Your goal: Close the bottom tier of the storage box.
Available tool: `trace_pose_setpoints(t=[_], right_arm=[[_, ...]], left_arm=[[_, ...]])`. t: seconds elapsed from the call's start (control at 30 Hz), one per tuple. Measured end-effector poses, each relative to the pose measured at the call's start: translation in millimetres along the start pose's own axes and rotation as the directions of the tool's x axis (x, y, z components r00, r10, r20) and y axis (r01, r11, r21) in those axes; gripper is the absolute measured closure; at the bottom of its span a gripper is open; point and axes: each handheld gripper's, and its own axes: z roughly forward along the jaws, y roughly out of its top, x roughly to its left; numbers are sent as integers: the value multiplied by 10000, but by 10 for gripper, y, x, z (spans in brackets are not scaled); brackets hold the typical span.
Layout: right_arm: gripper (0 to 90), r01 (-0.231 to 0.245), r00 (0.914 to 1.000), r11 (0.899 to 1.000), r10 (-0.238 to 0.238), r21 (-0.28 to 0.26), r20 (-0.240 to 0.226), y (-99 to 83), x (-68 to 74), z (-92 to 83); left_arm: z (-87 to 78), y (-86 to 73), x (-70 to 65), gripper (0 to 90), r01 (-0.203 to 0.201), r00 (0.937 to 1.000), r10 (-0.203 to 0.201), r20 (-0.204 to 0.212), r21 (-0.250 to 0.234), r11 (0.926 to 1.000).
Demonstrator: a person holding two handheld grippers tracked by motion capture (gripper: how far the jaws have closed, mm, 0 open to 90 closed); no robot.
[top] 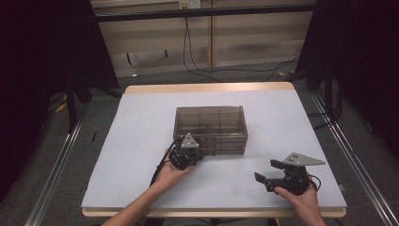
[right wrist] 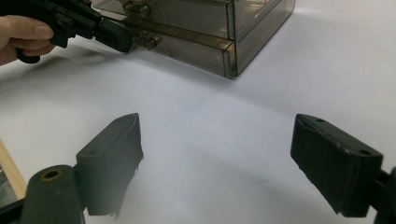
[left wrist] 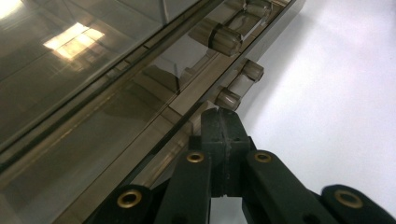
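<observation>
A smoky see-through drawer box (top: 210, 123) stands in the middle of the white table top (top: 141, 141). My left gripper (top: 200, 152) is at its front face with the jaws shut tight together. In the left gripper view the left gripper (left wrist: 218, 114) has its tips against the near end of the lower drawer's handle (left wrist: 229, 98), with nothing between them. The right gripper view shows that same gripper (right wrist: 125, 41) beside the handle (right wrist: 147, 40). My right gripper (top: 268, 171) hovers open over the front right of the table, apart from the box (right wrist: 210, 23), its jaws (right wrist: 217, 122) wide with nothing between them.
A second handle (left wrist: 224, 37) sits on the drawer above. The table's wooden front edge (top: 211, 213) lies close behind both hands. Cables (top: 197, 66) trail on the floor beyond the far edge, and metal rails (top: 56, 165) run along both sides.
</observation>
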Motion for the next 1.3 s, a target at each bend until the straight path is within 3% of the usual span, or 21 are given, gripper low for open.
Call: trace_pose_setpoints(t=[0.37, 0.7, 0.87, 1.03, 1.1, 1.13, 1.2, 1.3], right_arm=[[165, 4, 10000, 10000, -4, 22, 14, 2, 2, -2], [165, 21, 10000, 10000, -21, 35, 14, 0, 0, -6], [165, 19, 10000, 10000, -19, 38, -14, 0, 7, -12], [165, 52, 10000, 10000, -52, -8, -47, -1, -4, -21], [164, 6, 10000, 10000, -6, 2, -42, -1, -5, -26], [164, 0, 10000, 10000, 0, -2, -40, 0, -5, -27], [165, -3, 10000, 10000, 3, -5, -42, -1, -7, -27], [164, -5, 10000, 10000, 5, -2, -44, -1, -10, -26]], left_arm=[[6, -7, 11, 900, -111, 9994, 103, -330, -266, 9996], [58, -25, 26, 900, 69, 9995, -77, -304, -254, 9997], [16, -17, 36, 893, 39, 10000, -41, -67, -313, 9995], [-55, -11, 20, 843, 43, 10000, -45, -59, -419, 9991], [-119, -7, -6, 753, -10, 10000, 12, 60, -419, 9991], [-153, -5, -16, 734, -161, 9998, 166, 101, -404, 9991], [-183, -8, -32, 708, -103, 9999, 106, 75, -498, 9987], [-311, -33, -46, 597, -274, 9994, 282, 177, -431, 9987]])
